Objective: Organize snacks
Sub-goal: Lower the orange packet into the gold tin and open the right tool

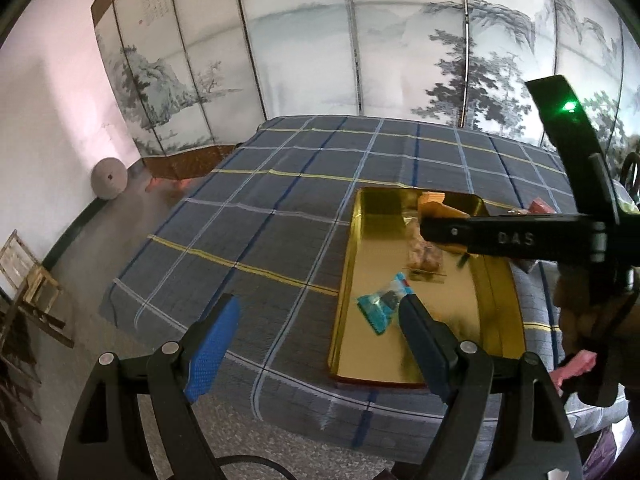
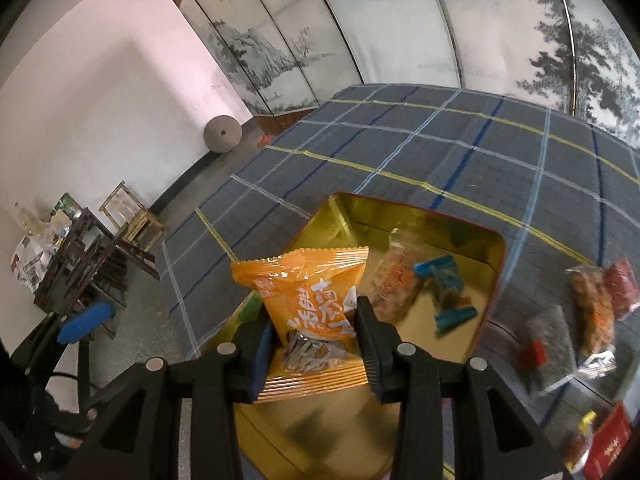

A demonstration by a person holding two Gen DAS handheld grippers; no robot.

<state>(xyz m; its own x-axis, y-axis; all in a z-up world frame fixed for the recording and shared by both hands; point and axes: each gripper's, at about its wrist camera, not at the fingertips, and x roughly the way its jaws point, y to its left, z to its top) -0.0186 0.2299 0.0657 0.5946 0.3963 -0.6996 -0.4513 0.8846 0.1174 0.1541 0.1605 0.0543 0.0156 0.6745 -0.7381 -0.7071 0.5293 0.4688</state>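
A gold tin tray (image 1: 360,264) (image 2: 492,264) lies on a blue plaid cloth. In it are a blue-wrapped snack (image 1: 380,304) (image 2: 448,292) and a clear packet of brownish snack (image 1: 424,256) (image 2: 394,280). My right gripper (image 2: 312,320) is shut on an orange snack packet (image 2: 308,300) and holds it over the tray's near end. The right gripper (image 1: 436,228) also shows in the left wrist view, reaching over the tray from the right. My left gripper (image 1: 320,320) is open and empty, above the tray's left front.
Several loose snack packets (image 2: 592,308) lie on the cloth right of the tray, with a red box (image 2: 612,448) at the lower right. A folding painted screen (image 1: 360,40) stands behind. Wooden stools (image 2: 132,216) and clutter stand at the left on the floor.
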